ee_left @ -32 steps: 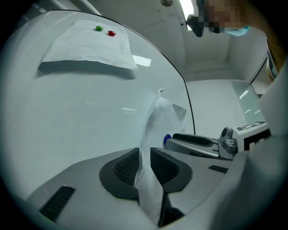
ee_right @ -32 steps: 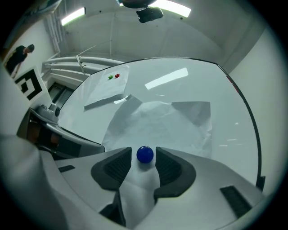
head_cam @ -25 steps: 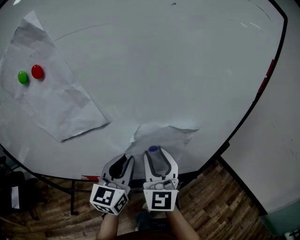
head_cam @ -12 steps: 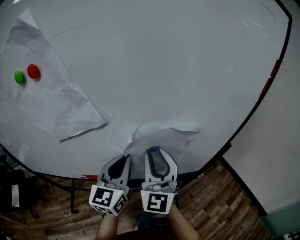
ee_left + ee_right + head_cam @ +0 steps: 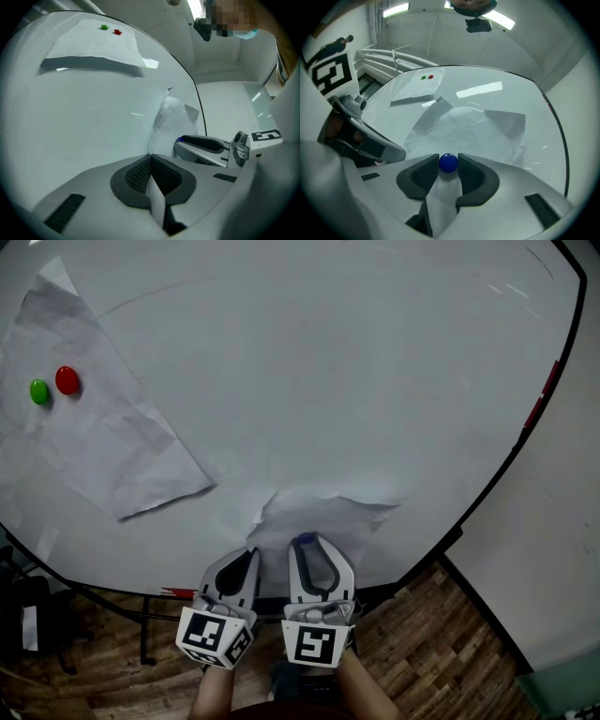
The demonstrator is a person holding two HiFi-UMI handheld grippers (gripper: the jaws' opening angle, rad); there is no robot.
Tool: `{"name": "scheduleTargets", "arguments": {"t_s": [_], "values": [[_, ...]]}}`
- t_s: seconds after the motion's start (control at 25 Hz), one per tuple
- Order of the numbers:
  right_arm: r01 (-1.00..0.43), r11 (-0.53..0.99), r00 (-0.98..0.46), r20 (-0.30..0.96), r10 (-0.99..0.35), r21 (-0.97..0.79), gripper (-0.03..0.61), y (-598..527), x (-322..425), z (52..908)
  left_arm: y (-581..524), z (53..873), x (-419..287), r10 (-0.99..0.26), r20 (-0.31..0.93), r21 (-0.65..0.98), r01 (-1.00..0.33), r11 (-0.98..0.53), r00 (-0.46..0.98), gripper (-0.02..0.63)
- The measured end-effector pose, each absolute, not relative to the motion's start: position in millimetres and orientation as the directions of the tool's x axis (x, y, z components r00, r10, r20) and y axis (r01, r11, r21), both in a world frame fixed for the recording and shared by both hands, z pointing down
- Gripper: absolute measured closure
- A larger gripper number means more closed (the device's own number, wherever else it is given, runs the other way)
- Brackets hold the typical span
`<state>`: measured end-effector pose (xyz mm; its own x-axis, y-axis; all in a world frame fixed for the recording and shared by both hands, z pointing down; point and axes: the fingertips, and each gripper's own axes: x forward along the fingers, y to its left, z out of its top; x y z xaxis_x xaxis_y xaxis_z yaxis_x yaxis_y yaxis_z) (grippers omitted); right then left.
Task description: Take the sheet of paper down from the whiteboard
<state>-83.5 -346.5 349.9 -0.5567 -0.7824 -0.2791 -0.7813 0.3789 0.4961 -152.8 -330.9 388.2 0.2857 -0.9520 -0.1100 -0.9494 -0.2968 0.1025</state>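
A crumpled white sheet (image 5: 330, 512) lies against the whiteboard (image 5: 328, 371) near its lower edge, pinned by a blue magnet (image 5: 306, 540). My left gripper (image 5: 250, 557) is shut on that sheet's lower left edge; a strip of paper (image 5: 157, 197) shows between its pads in the left gripper view. My right gripper (image 5: 307, 544) has the blue magnet (image 5: 448, 162) between its jaws, which are closing, and both pads touch its sides. The sheet (image 5: 473, 126) spreads out beyond the magnet.
A second creased sheet (image 5: 112, 446) hangs at the board's upper left under a green magnet (image 5: 38, 391) and a red magnet (image 5: 67, 380). The board's black frame (image 5: 511, 460) curves down the right, with a red marker (image 5: 542, 390) on it. Wooden floor (image 5: 441, 652) lies below.
The left gripper's jaws have closed onto the paper's edge. The right gripper's jaws have narrowed around the blue magnet. Neither hand has shifted.
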Motion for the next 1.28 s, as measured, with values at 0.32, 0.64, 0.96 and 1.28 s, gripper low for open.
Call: {"name": "scheduleTargets", "arguments": {"t_s": [0.32, 0.64, 0.96, 1.28], "values": [[-0.772, 0.386, -0.564, -0.264, -0.783, 0.505, 0.442, -347, -83, 350, -330, 388, -153, -0.950, -0.118, 0.140, -0.942, -0.305, 0.290, 0.591], [-0.757, 0.392, -0.578, -0.257, -0.774, 0.522, 0.442, -335, -81, 355, -327, 391, -156, -0.952, -0.131, 0.199, -0.933, -0.298, 0.276, 0.591], [-0.761, 0.389, -0.573, -0.259, -0.777, 0.519, 0.442, -329, -73, 353, -316, 384, -154, -0.950, -0.151, 0.208, -0.930, -0.302, 0.274, 0.591], [-0.761, 0.389, -0.571, -0.250, -0.782, 0.519, 0.442, -320, -63, 356, -302, 380, -160, -0.956, -0.159, 0.237, -0.931, -0.278, 0.245, 0.591]]}}
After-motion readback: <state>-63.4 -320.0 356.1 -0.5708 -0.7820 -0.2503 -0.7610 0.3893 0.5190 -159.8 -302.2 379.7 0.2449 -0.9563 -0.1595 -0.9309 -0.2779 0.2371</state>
